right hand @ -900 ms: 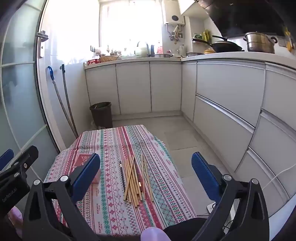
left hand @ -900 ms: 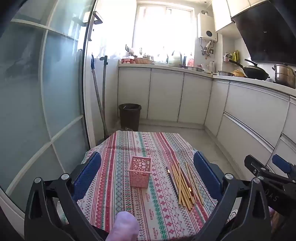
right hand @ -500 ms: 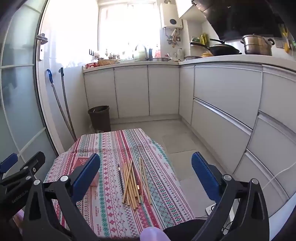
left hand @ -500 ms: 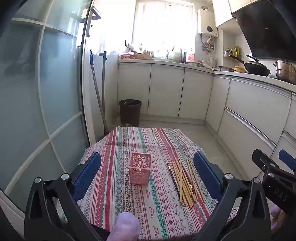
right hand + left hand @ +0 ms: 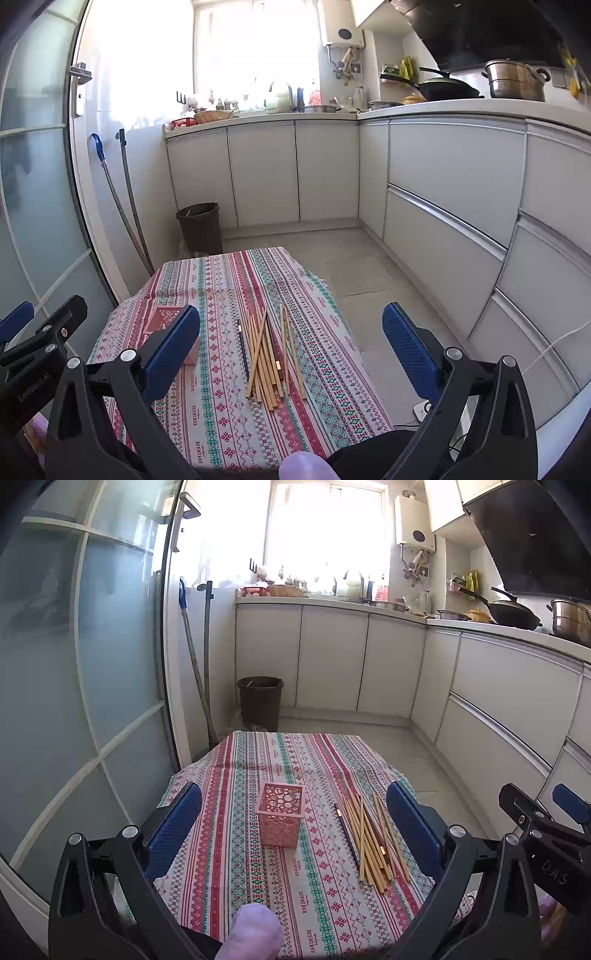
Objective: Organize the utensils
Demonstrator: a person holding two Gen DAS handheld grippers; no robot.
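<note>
Both tongs are pulling back a little from the table — you're holding left gripper and right gripper spread, empty; chopsticks are lying right of the pink basket.

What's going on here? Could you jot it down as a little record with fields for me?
Place: home kitchen, small table with striped cloth
Holder: pink basket, upright, nothing visible inside
Utensils: loose pile of chopsticks lying flat, to the right of the basket, apart from it
Left claw: open, holding nothing
Right claw: open, holding nothing
Progress: no chopstick in the basket yet
</note>
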